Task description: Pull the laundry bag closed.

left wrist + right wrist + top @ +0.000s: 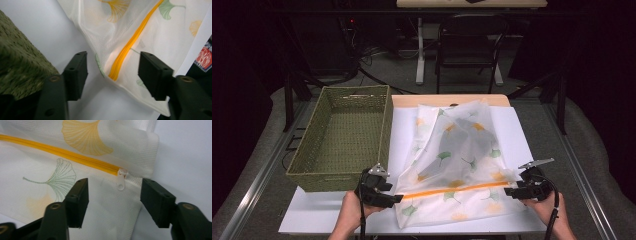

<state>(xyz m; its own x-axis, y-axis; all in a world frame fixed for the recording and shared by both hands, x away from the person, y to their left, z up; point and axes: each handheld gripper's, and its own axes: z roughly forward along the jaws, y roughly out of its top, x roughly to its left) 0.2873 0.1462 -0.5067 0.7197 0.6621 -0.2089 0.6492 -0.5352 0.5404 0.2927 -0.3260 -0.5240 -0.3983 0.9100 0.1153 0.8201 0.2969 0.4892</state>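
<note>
A white mesh bag (457, 160) printed with ginkgo leaves lies on the white table top (319, 210), with dark things dimly visible inside it. An orange zipper (452, 189) runs across its near end. My left gripper (398, 198) stands open at the zipper's left end. In the left gripper view the zipper's end (117, 71) and the bag's corner lie between the jaws of the left gripper (112, 72), untouched. My right gripper (508, 191) is open at the right end. In the right gripper view the white zipper pull (121, 180) sits just beyond the right gripper (115, 197).
A green woven basket (312, 145) stands empty at the left, close beside my left gripper. The table's near edge runs just below both hands. A dark chair (469, 45) and a table leg stand on the floor beyond the far edge.
</note>
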